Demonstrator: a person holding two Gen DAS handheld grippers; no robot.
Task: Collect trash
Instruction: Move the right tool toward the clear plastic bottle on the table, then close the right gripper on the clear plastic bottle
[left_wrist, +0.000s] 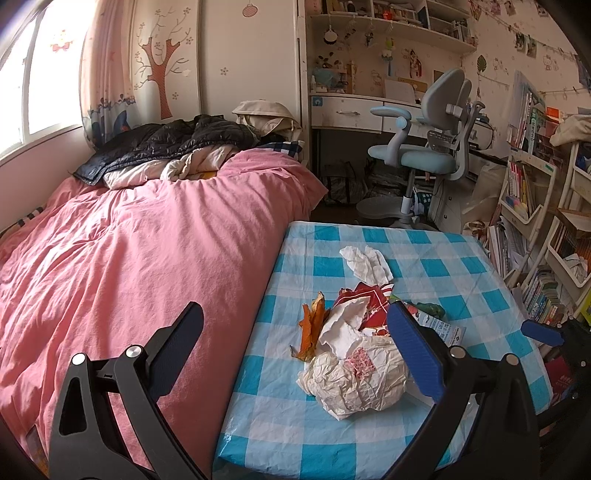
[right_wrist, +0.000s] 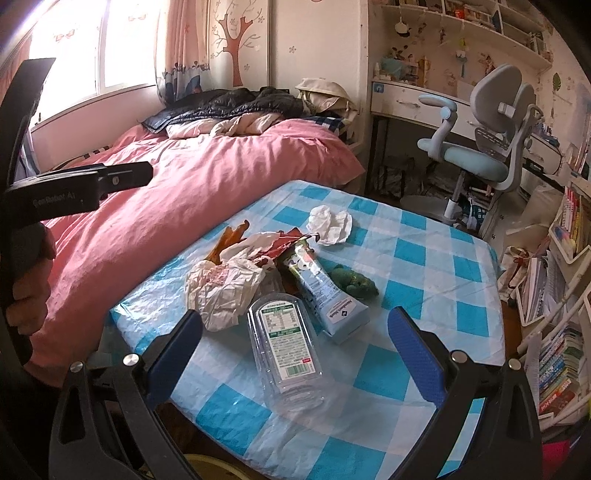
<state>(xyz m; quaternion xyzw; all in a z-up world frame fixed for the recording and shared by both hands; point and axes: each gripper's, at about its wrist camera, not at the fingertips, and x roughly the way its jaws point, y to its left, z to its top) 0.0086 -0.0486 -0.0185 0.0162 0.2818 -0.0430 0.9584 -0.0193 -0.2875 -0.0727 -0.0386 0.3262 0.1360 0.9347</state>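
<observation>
Left wrist view
Left gripper (left_wrist: 295, 350): nearest the lens, jaws spread wide, nothing between them. One finger hangs over the pink bed (left_wrist: 129, 258), the blue-padded finger over the table (left_wrist: 332, 443).
Paper wad (left_wrist: 354, 380): landmark for this view. Lies on the table just inside the blue-padded finger, toward the right of the gap, not centred.
White tissue sheet (left_wrist: 345, 328): just beyond the wad, touching it.
Orange peel (left_wrist: 312, 325): left of the wad and a little beyond, long axis running away from the camera.
Red wrapper (left_wrist: 373, 299): beyond the wad, partly under the tissue sheet.
Far tissue (left_wrist: 367, 264): well beyond the wad, apart from the heap.
Right gripper (left_wrist: 543, 332): only a blue tip shows right of the wad.

Right wrist view
Right gripper (right_wrist: 295, 350): jaws wide, empty.
Clear bottle (right_wrist: 286, 347): landmark here. Lies flat on the table between the fingers, long axis pointing away from the camera, roughly along the fingers.
Blue tube (right_wrist: 325, 291): just beyond and right of the bottle, lying at a slant.
Green item (right_wrist: 352, 282): right of the tube; kind unclear.
Paper wad (right_wrist: 221, 288): left of and beyond the bottle.

Judgement: right gripper is nearer the bottle, left nearer the wad. No bin identifiable.
</observation>
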